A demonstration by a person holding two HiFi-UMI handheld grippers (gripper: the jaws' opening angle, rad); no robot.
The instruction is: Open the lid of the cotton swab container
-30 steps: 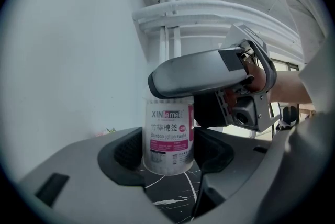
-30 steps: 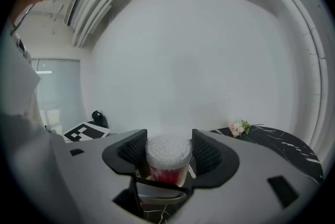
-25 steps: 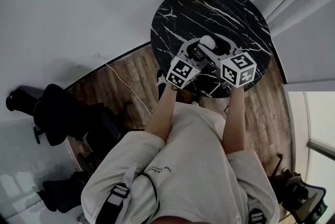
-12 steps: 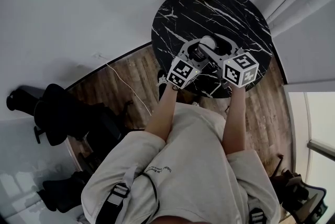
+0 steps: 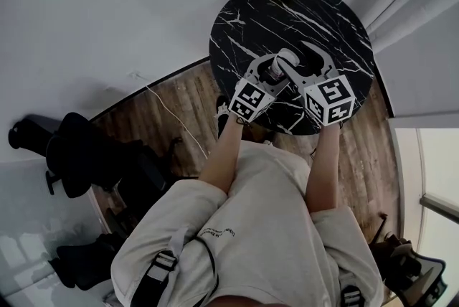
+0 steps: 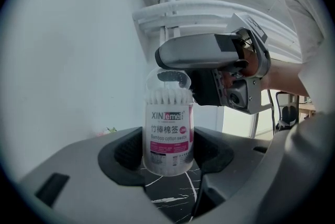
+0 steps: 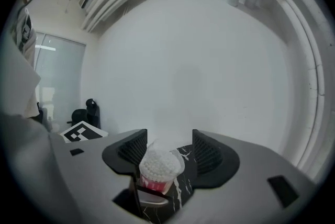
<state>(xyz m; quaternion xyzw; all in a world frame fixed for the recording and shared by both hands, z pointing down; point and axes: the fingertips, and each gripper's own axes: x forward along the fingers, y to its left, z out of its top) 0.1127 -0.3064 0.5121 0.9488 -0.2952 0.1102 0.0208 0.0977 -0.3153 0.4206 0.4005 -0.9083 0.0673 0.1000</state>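
Hold cotton swab container [image 6: 167, 126] upright on desk [image 5: 323, 11] with left claw [image 6: 166, 155] clamped on it; with right claw [image 7: 168, 150], jaws apart around lid [image 6: 168, 78], pry rim upward gently.

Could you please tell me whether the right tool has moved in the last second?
Yes. The right tool has drawn back slightly toward the near edge of the black table and turned a little.
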